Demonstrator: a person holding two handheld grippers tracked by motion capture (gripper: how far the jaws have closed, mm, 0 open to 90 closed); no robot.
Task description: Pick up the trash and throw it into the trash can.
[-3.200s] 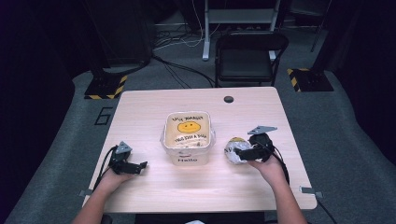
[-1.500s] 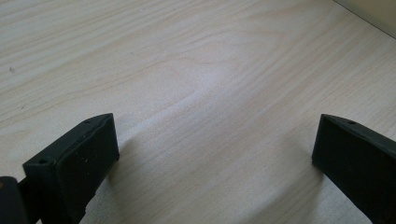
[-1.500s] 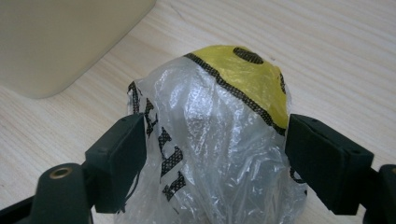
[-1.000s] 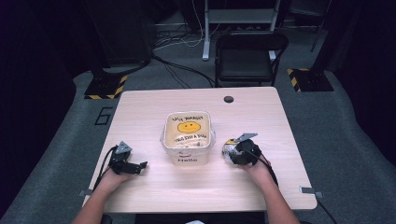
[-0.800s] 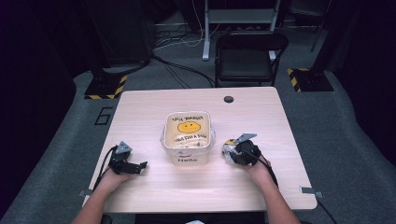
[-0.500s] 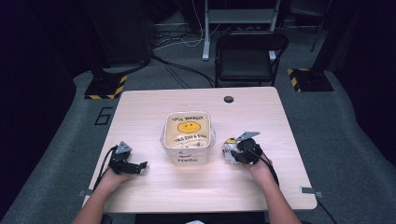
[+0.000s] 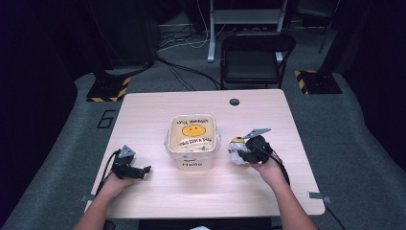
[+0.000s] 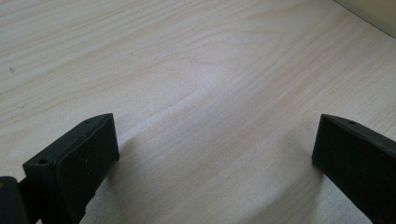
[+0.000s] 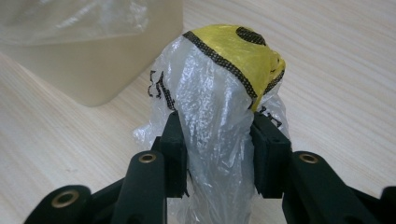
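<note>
On the wooden table (image 7: 158, 115), right claw (image 9: 217, 140) clamped around crumpled plastic bag (image 9: 219, 93), left claw (image 8: 210, 154) wide open.

The table (image 7: 143, 115) has one large obstacle: the translucent tub (image 7: 192, 141) standing at its middle, which blocks any straight path between the left and right halves. Wide bare wood lies left of the tub, and the left gripper (image 7: 139, 170) sits on it near the front edge, jaws spread over open tabletop. Right of the tub the gap is narrow: the crumpled plastic bag (image 7: 236, 151), clamped in the right gripper (image 7: 242, 154), lies just beside the tub wall. The far strip holds a small dark disc (image 7: 234, 101). A chair (image 7: 256, 60) stands beyond the far edge.
</note>
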